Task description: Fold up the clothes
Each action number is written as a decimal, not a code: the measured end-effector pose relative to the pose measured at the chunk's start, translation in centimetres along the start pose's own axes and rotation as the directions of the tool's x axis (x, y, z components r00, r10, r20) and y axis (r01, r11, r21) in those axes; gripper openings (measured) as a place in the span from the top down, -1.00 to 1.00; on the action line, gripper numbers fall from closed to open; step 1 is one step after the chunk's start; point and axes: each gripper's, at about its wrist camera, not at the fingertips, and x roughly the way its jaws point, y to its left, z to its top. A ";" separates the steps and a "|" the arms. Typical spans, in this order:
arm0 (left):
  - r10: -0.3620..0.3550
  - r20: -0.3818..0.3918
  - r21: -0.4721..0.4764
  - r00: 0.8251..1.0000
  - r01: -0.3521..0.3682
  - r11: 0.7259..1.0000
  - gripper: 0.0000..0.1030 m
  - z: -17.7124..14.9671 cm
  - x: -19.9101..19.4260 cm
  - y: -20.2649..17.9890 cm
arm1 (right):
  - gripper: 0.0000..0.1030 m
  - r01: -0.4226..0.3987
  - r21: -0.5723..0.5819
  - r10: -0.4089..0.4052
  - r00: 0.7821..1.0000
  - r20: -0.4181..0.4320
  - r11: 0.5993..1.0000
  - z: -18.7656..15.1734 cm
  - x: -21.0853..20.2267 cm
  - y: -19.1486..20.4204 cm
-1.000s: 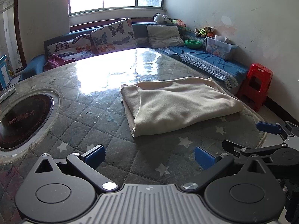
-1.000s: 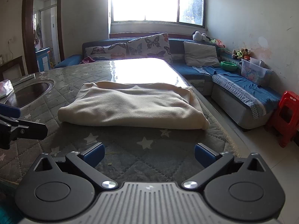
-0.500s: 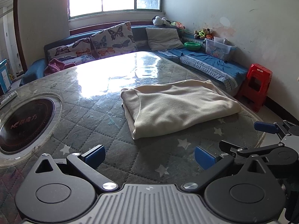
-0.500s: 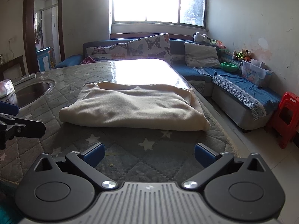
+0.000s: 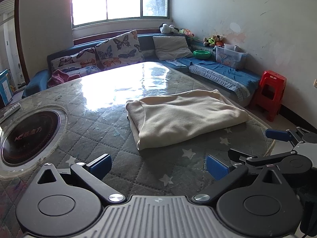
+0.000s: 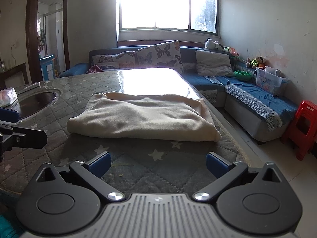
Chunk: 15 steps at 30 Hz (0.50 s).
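Now both tongs hang back, empty — the fold looks done.

Over the last second I've drawn my left gripper (image 5: 157, 163) and right gripper (image 6: 157, 161) slightly away from the cream sweater (image 6: 142, 119); both have their jaws spread wide, holding nothing. It lies folded flat near the right edge of the quilted table (image 5: 95, 119) — I judge nothing remains but tidying.
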 end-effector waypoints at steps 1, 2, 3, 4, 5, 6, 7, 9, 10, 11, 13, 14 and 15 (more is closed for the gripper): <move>0.000 0.004 0.001 1.000 0.000 1.000 -1.00 -0.1 -0.2 -0.1 | -1.00 -0.001 -0.001 0.001 1.000 0.003 1.000 0.0 -0.1 0.0; 0.000 0.007 0.003 1.000 0.000 1.000 -1.00 -0.2 -0.3 -0.2 | -1.00 -0.003 -0.002 0.003 1.000 0.006 1.000 -0.1 -0.2 0.1; -0.001 0.010 0.004 1.000 0.001 1.000 -1.00 -0.2 -0.5 -0.3 | -1.00 -0.004 -0.003 0.004 1.000 0.009 1.000 -0.1 -0.3 0.1; -0.001 0.014 0.005 1.000 0.001 1.000 -1.00 -0.3 -0.7 -0.3 | -1.00 -0.006 -0.004 0.006 1.000 0.012 1.000 -0.2 -0.5 0.2; 0.000 0.016 0.006 1.000 0.000 1.000 -1.00 -0.4 -0.8 -0.4 | -1.00 -0.008 -0.005 0.008 1.000 0.015 1.000 -0.2 -0.6 0.2; 0.001 0.021 0.008 1.000 -0.001 1.000 -1.00 -0.4 -0.9 -0.5 | -1.00 -0.009 -0.006 0.009 1.000 0.018 1.000 -0.2 -0.7 0.2; 0.001 0.024 0.010 1.000 -0.002 1.000 -1.00 -0.5 -1.1 -0.6 | -1.00 -0.010 -0.006 0.010 1.000 0.022 1.000 -0.3 -0.8 0.3; 0.002 0.029 0.013 1.000 -0.003 1.000 -1.00 -0.6 -1.3 -0.8 | -1.00 -0.012 -0.004 0.012 1.000 0.028 1.000 -0.3 -1.0 0.3; 0.003 0.031 0.014 1.000 -0.003 1.000 -1.00 -0.7 -1.4 -0.8 | -1.00 -0.014 -0.003 0.014 0.999 0.031 1.000 -0.4 -1.1 0.3; 0.004 0.033 0.015 0.999 -0.004 1.000 -1.00 -0.7 -1.6 -0.9 | -1.00 -0.016 -0.002 0.016 0.999 0.033 1.000 -0.5 -1.2 0.3; 0.006 0.038 0.018 0.999 -0.007 1.000 -1.00 -0.8 -1.8 -1.1 | -1.00 -0.017 -0.003 0.018 0.999 0.035 1.000 -0.5 -1.3 0.3; 0.007 0.040 0.019 0.999 -0.008 1.000 -1.00 -0.8 -1.9 -1.1 | -1.00 -0.019 -0.005 0.019 0.999 0.037 1.000 -0.6 -1.4 0.3; 0.008 0.043 0.021 0.999 -0.009 1.000 -1.00 -0.9 -2.1 -1.2 | -1.00 -0.020 -0.006 0.020 0.999 0.038 1.000 -0.6 -1.4 0.3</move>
